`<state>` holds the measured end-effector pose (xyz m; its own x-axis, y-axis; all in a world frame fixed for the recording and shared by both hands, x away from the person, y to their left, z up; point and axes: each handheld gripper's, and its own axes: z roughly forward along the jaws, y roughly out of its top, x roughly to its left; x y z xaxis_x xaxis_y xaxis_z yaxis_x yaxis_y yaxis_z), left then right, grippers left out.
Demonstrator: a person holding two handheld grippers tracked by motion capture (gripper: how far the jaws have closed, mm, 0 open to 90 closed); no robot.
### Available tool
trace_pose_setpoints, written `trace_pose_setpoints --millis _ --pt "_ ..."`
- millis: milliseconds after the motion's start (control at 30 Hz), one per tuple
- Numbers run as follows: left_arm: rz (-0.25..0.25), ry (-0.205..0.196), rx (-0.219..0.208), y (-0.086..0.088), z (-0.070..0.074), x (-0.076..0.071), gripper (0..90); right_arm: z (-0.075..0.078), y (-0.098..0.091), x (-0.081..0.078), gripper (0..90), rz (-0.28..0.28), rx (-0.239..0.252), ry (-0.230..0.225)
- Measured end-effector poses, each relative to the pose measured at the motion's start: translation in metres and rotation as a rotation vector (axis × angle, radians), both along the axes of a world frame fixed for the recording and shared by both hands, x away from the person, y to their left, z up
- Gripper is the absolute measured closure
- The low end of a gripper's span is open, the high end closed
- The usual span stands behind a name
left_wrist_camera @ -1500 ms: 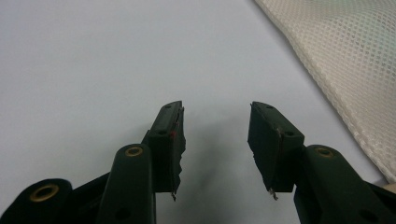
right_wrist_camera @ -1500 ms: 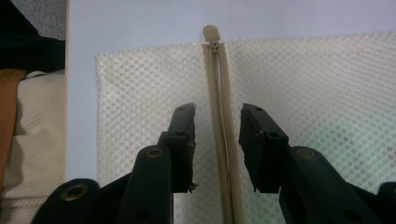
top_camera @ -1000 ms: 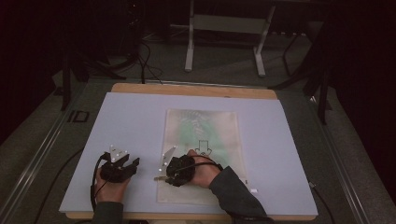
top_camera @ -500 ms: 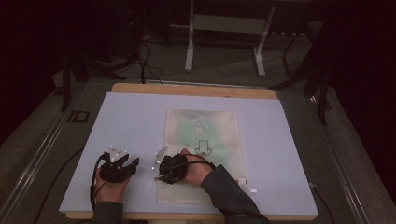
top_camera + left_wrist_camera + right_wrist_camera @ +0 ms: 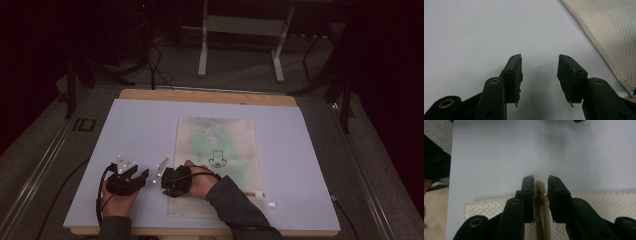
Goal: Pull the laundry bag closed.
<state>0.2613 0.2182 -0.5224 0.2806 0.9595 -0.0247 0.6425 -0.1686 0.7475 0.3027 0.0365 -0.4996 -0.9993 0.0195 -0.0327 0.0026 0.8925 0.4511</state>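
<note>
A cream mesh bag with a green print and a small black logo lies flat on the pale board. My right gripper is at the bag's near left corner, pointing left. In the right gripper view a tan zipper tab stands between the jaws of the right gripper; they have just been closing and sit very close on both sides, with a thin gap still showing. My left gripper rests open on the bare board just left of the bag; nothing is between the jaws of the left gripper.
The board lies on a wooden tabletop. A metal stand and cables are on the dark floor beyond. A small white tag lies by the bag's near right corner.
My right hand has slid left along the bag's near edge, toward the left gripper. The left hand has stayed put.
</note>
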Motion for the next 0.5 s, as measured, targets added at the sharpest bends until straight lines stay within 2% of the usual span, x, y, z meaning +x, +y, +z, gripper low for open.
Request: trace_pose_setpoints --millis 167,267,500 --pt "0.001 -0.001 -0.002 0.000 0.000 0.000 53.8 -0.004 0.006 0.000 76.7 -0.007 -0.012 0.003" --pt "0.004 -0.003 -0.009 0.000 0.000 0.000 53.8 -0.010 0.011 0.000 78.3 -0.001 -0.039 -0.013" --pt "0.000 -0.005 -0.010 -0.001 0.001 0.000 53.8 -0.009 0.014 -0.001 81.0 -0.004 -0.047 -0.012"
